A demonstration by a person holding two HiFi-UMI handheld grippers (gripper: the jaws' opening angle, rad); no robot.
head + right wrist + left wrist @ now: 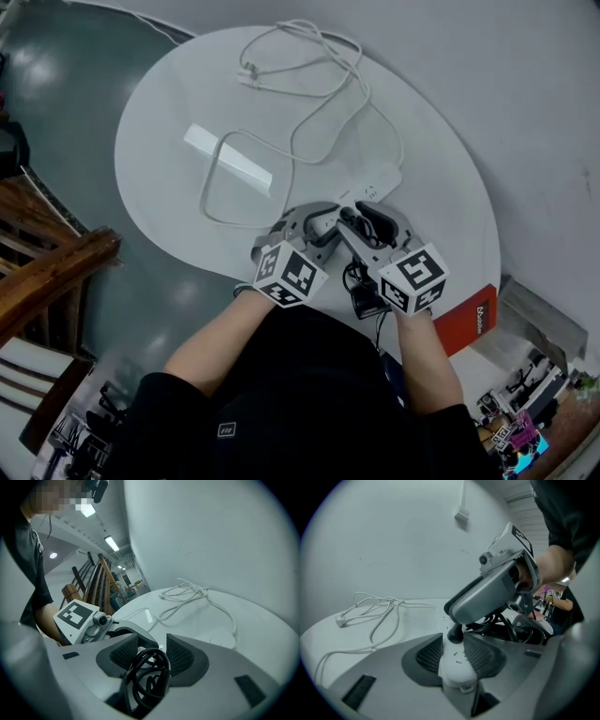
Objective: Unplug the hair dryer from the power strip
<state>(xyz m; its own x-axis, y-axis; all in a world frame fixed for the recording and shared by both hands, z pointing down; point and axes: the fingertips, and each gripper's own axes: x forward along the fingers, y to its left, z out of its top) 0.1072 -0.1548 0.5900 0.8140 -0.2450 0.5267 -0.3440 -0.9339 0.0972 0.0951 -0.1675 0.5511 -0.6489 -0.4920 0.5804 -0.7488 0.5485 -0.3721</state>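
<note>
**Head view:** A person is working two hand-held grippers at the near edge of a round white table (169, 122). A white power strip (375, 180) is lying there, its white cord (309, 84) looping toward the far side. The left gripper (319, 223) and right gripper (361, 221) are meeting at the strip's near end, with a black cord (361, 292) bunching just below them. An orange box (472, 321) is sitting by the table's right edge, its contents hidden.

**Left gripper view:** The left gripper (453, 645) is clasping the strip's end, its pads lying against both sides. A black plug (455, 633) is sitting in the strip just past the pads, and the right gripper is hanging close above it.

**Right gripper view:** The right gripper (152, 651) is standing with its jaws spread. Loops of the black cord (147, 677) are lying loose in the gap, unpinched.
</note>
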